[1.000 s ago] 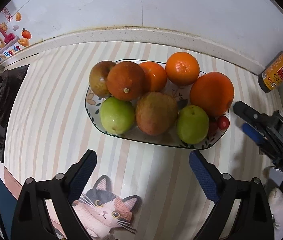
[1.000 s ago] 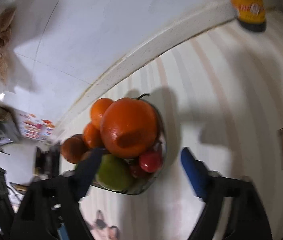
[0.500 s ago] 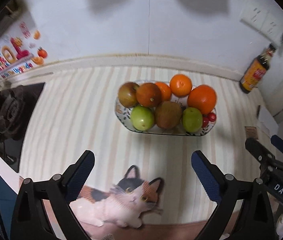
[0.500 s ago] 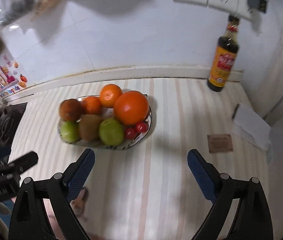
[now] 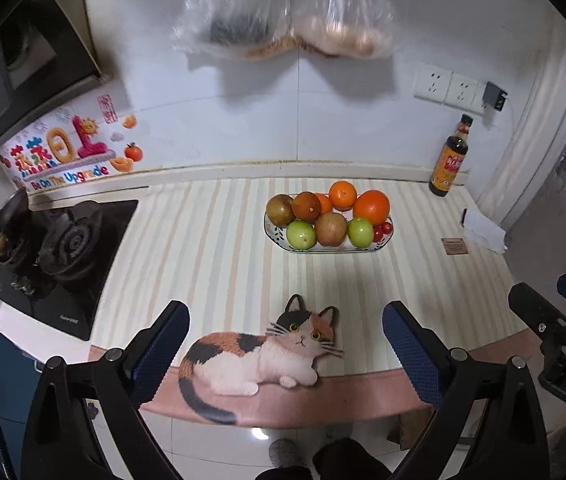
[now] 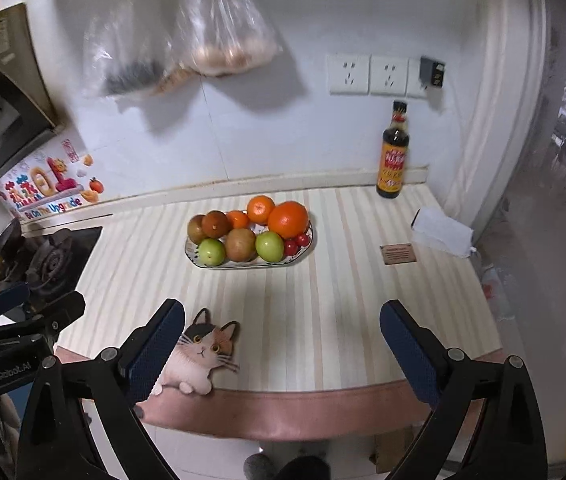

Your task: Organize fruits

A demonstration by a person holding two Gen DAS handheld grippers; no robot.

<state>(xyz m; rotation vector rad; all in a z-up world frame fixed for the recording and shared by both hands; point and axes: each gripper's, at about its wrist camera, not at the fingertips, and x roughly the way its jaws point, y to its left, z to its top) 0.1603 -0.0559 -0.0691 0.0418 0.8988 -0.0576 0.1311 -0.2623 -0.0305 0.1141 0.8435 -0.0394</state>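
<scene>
Pulling back, my left gripper (image 5: pixel 285 344) left the fruit dish (image 5: pixel 279 235) small and far up the counter (image 5: pixel 211 248), jaws wide and empty. On the right view, my right gripper (image 6: pixel 282 340) had retreated too, its jaws just opened further, nothing between them; the fruits (image 6: pixel 249 229) sat piled in the dish, so I judged the organizing finished.

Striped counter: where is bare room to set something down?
Bare striped counter lies between the gas hob and the oval patterned fruit dish, and in front of the dish beside the cat-shaped mat. The dish itself is packed.
</scene>
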